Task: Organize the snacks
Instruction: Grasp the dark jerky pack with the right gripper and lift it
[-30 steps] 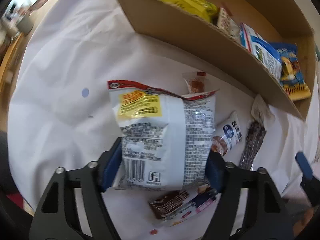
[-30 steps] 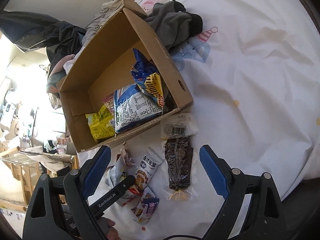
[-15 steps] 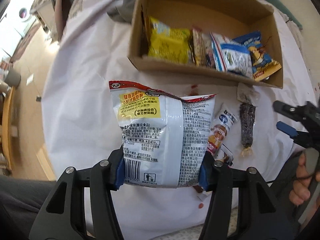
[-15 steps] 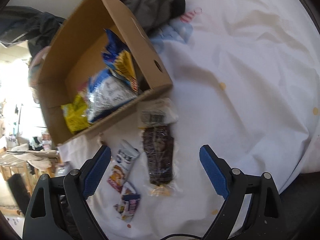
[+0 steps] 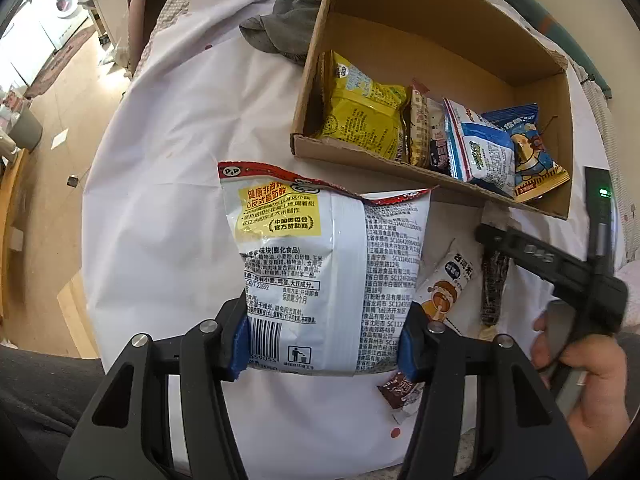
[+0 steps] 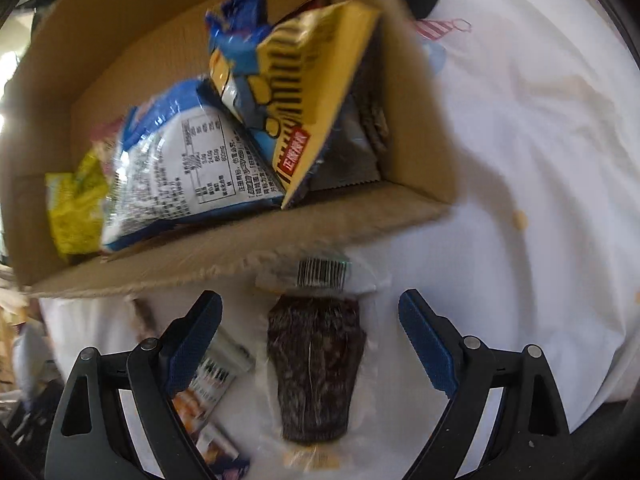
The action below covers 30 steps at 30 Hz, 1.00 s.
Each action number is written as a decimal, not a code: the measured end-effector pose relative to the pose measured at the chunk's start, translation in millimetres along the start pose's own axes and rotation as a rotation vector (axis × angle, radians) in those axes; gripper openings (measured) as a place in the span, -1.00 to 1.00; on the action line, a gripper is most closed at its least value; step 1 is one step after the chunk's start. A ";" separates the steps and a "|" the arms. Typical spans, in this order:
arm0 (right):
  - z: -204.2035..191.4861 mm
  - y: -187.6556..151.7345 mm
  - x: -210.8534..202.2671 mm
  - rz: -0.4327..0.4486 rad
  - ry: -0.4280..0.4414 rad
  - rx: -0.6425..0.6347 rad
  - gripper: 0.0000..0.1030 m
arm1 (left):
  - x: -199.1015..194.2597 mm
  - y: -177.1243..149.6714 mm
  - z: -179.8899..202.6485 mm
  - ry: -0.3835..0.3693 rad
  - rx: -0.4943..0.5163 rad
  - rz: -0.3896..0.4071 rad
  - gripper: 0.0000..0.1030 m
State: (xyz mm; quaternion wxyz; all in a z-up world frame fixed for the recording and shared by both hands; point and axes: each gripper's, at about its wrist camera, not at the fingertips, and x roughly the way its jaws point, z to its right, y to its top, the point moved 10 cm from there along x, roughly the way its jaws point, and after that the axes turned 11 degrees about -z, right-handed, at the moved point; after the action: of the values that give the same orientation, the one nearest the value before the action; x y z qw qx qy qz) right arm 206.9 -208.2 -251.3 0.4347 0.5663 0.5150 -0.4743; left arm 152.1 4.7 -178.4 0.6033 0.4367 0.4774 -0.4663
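Left tool [image 5: 322, 344] is clamping the big white crinkly snack bag [image 5: 328, 264] by its bottom edge, holding it upright just in front of the cardboard box [image 5: 400, 162]. Only the left view is showing the yellow pack [image 5: 362, 118] standing at the box's left end and the grey cloth [image 5: 286, 34] lying behind the box. Right tool [image 6: 310, 346] is sitting spread wide, gripping nothing, straddling the dark bar [image 6: 316, 368] in clear wrap, lying flat just in front of the box wall. Only the right view is showing its barcode label touching the box. Right view is blurry.
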 end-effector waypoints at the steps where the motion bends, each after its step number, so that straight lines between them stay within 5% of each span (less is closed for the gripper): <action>1: -2.2 0.1 3.8 -0.004 -0.026 -0.014 0.80 | -0.2 0.9 0.3 -0.003 0.000 0.000 0.02; 6: -9.5 -5.4 16.7 0.006 -0.136 -0.105 0.73 | -3.5 3.1 3.5 -0.011 0.006 0.012 0.02; 8: -9.2 -6.5 13.5 0.015 -0.142 -0.113 0.40 | -4.1 3.1 4.3 -0.019 0.000 0.010 0.02; 19: 10.8 -12.5 -18.2 0.036 -0.046 -0.097 0.31 | 0.4 0.6 1.6 -0.006 -0.003 0.002 0.02; 30: 42.7 -54.9 -66.3 0.062 0.113 -0.051 0.28 | -3.9 1.1 -6.1 0.040 -0.007 0.046 0.02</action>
State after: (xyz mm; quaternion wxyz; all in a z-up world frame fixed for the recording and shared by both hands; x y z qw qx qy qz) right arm 147.2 -256.5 -193.5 0.4338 0.5966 0.5329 -0.4146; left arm 151.8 11.4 -175.4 0.6057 0.4545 0.4808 -0.4420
